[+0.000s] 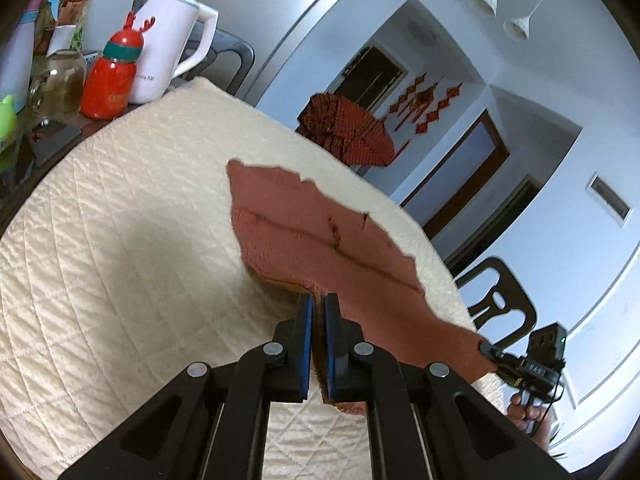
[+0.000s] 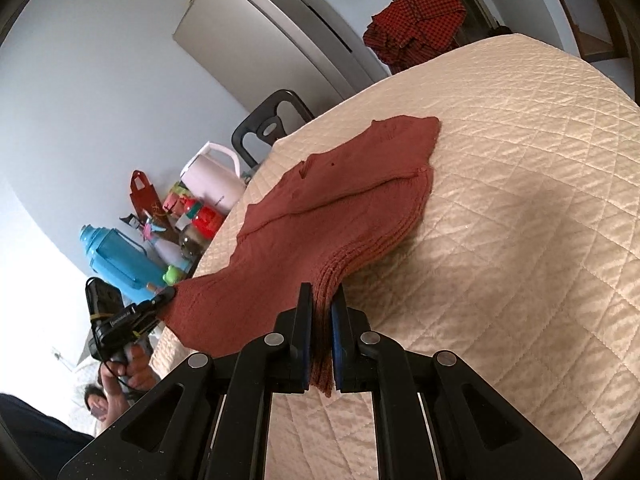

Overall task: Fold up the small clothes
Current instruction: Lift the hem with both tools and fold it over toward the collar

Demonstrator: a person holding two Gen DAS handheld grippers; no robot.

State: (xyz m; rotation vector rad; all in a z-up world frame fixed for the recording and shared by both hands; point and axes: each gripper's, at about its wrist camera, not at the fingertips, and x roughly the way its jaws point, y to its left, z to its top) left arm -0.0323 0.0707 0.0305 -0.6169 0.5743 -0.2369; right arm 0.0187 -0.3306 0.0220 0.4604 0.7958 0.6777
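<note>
From my left wrist camera, my left tool (image 1: 318, 300) is clamped on the near hem of the rust-red knit garment (image 1: 304, 224), fabric pinched between the blue pads. The garment is lifted at its near edge and slopes away to lie on the cream quilted cover (image 1: 120, 240) over the counter. At the right edge of this view my right tool (image 1: 486, 347) bites the other near corner of the garment, a hand (image 1: 528, 412) gripping its handle. On the far left stand a red bottle (image 1: 112, 80) with antlers on its cap and a pale pink kettle (image 1: 168, 48). A red checked cloth (image 1: 348, 128) hangs beyond the far edge.

From my right wrist camera, my right tool (image 2: 322, 300) is closed on a bunched edge of the same garment (image 2: 340, 200), several layers squeezed between the pads. To the left my left tool (image 2: 170, 294) holds the opposite corner, the cloth stretched between the two. A blue flask (image 2: 116, 264) lies at far left.
</note>
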